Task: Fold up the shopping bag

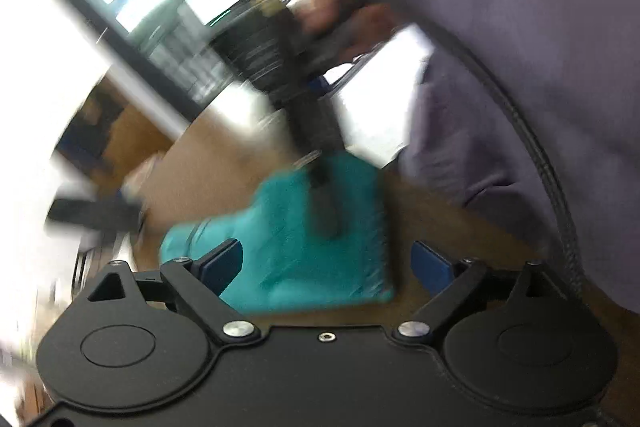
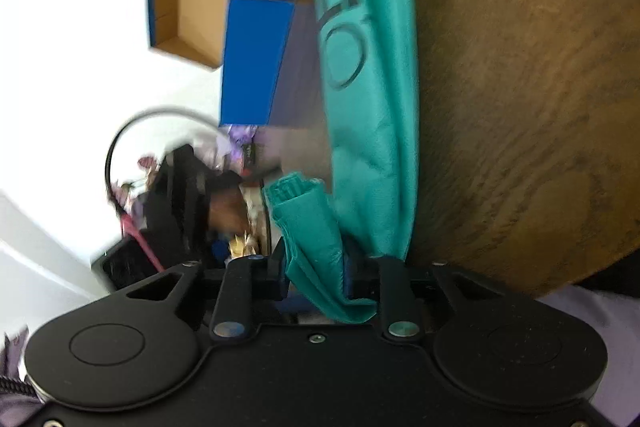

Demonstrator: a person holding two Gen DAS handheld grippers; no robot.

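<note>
Right gripper pinching the bag edge; left gripper wide open, empty, bag ahead. Keep grip firm; lay fold flat on table.

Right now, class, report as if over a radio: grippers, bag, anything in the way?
Left gripper open, fingers clear of the teal bag. Right gripper shut on bunched bag cloth. Blue box sits beside the bag, not blocking.
</note>
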